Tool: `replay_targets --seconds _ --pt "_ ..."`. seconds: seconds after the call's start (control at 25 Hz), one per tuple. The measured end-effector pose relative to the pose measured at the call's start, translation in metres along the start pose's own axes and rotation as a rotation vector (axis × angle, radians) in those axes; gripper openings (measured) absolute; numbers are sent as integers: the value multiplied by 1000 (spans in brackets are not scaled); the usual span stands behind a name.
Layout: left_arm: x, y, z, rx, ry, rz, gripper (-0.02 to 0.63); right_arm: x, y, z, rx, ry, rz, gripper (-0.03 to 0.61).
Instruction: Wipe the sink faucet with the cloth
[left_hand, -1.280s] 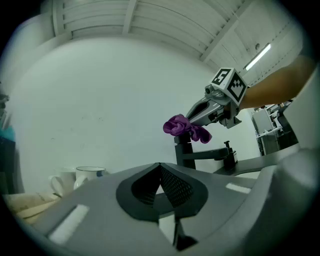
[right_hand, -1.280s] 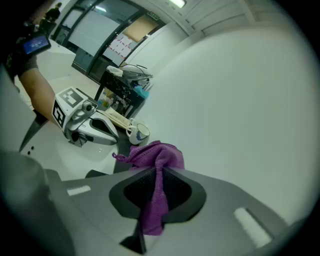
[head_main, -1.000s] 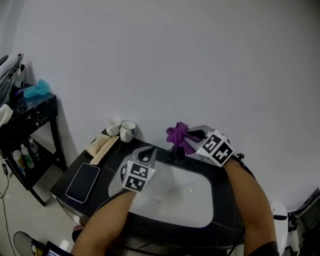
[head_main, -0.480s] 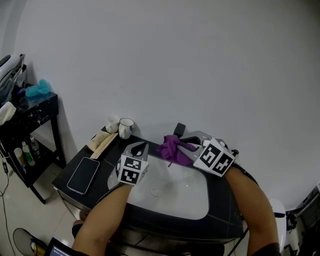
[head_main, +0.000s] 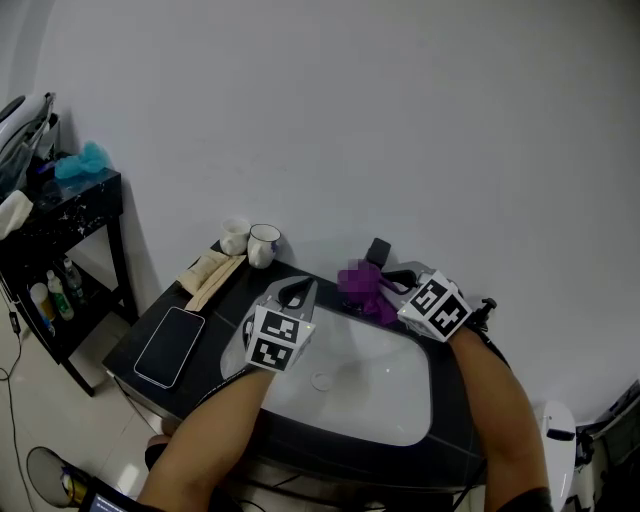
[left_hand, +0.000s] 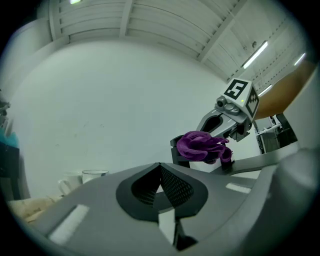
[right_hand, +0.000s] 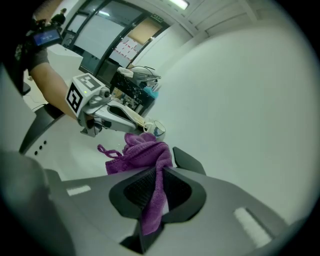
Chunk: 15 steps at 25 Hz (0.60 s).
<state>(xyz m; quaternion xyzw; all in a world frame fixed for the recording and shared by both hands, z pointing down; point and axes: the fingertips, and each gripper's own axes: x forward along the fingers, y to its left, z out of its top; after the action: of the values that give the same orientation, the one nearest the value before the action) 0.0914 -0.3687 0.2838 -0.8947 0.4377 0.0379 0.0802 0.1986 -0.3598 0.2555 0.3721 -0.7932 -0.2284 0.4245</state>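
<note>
A black faucet (head_main: 378, 251) stands at the back of the white sink (head_main: 385, 392). My right gripper (head_main: 388, 283) is shut on a purple cloth (head_main: 362, 285), which is bunched against the faucet's front, just below its top. In the right gripper view the cloth (right_hand: 143, 153) hangs out between the closed jaws, with the faucet's (right_hand: 187, 159) dark edge just behind it. My left gripper (head_main: 296, 294) hovers over the sink's left side, shut and empty. In the left gripper view (left_hand: 160, 173) the cloth (left_hand: 202, 146) and faucet (left_hand: 177, 150) lie ahead to the right.
On the black counter left of the sink lie a phone (head_main: 167, 345) and a tan packet (head_main: 209, 272), with two mugs (head_main: 263, 243) by the wall. A black shelf unit (head_main: 62, 208) with bottles stands further left. The wall is close behind the faucet.
The right gripper has drawn the cloth down from over the faucet's top to its front, so the top now shows. The left gripper has stayed over the sink's left side.
</note>
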Motion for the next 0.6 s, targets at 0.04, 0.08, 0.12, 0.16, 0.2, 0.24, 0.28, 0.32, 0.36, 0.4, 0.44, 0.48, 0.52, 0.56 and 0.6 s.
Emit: replay_targets --seconds 0.04,0.08,0.12,0.16,0.2,0.24,0.28,0.32,0.36,0.4,0.44,0.48,0.52,0.56,0.6 --pt "2 -1 0 9 0 -6 18 4 -5 -2 0 3 -10 40" --pt "4 -3 -1 18 2 -11 18 8 -9 -3 -5 10 -19 40" --pt "6 -4 -1 26 4 -16 18 12 -13 -5 -11 20 -26 40" --pt "9 -5 -2 32 5 -23 18 16 -16 -7 -17 31 -31 40" --pt "11 -7 -2 37 5 -30 18 18 -19 -10 -23 41 -37 40" --pt "14 -9 -2 41 2 -37 17 20 -22 -13 -28 48 -44 40" --pt "15 -10 -2 43 -1 -43 18 22 -26 -15 -33 53 -50 40" --pt "16 -10 -1 43 -5 -48 17 24 -28 -16 -36 54 -54 40" --pt "17 -10 -1 44 -8 -51 18 25 -30 -16 -36 50 -53 40" --pt "18 -10 -2 45 -9 -52 18 26 -30 -16 -34 44 -50 40" --pt "20 -10 -2 46 -11 -54 18 27 -31 -16 -33 36 -48 40" --pt "22 -10 -2 49 -13 -56 18 27 -31 -15 -33 30 -46 40" --pt "24 -10 -3 53 -14 -58 17 27 -31 -15 -35 25 -46 40" --pt "26 -10 -3 56 -15 -59 18 27 -30 -15 -36 22 -46 40" --pt "27 -9 -4 58 -15 -60 18 27 -29 -15 -35 18 -44 40"
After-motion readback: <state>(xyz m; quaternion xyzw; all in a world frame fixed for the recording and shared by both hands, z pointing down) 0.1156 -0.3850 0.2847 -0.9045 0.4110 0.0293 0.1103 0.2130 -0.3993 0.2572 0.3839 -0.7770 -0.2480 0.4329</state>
